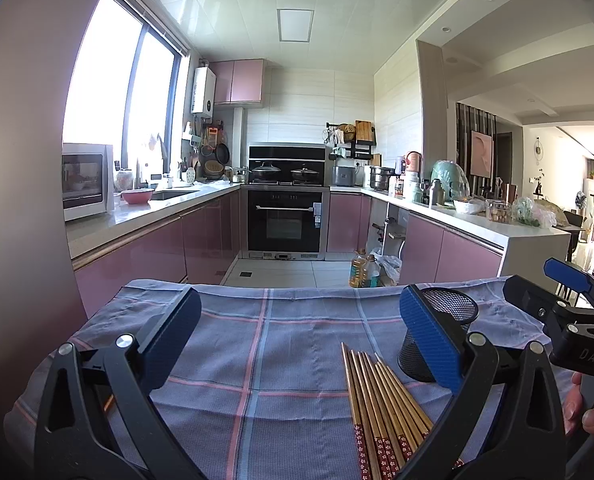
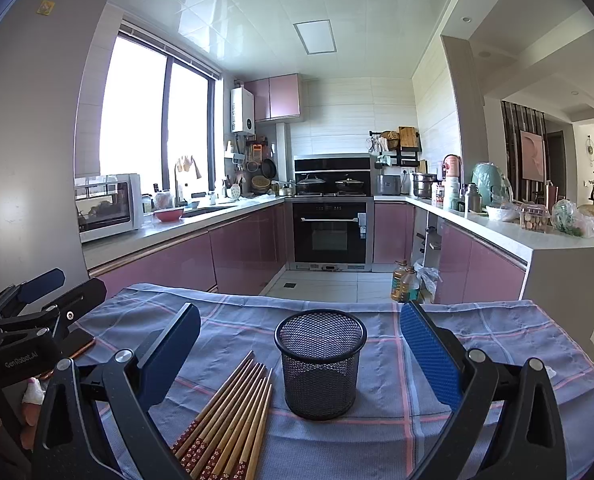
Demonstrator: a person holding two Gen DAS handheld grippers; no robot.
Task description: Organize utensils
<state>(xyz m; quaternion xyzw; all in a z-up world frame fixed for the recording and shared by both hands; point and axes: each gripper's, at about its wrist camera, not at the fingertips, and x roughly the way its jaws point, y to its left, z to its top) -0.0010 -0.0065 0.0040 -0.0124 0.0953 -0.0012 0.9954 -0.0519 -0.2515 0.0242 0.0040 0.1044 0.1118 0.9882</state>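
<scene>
The right gripper, seen from the left wrist camera, bears the white letters "DAS" on its black body (the word runs out of frame). From the right wrist camera, the left gripper reads "GenRobot.AI". Stickers on the refrigerator are too small to read.
</scene>
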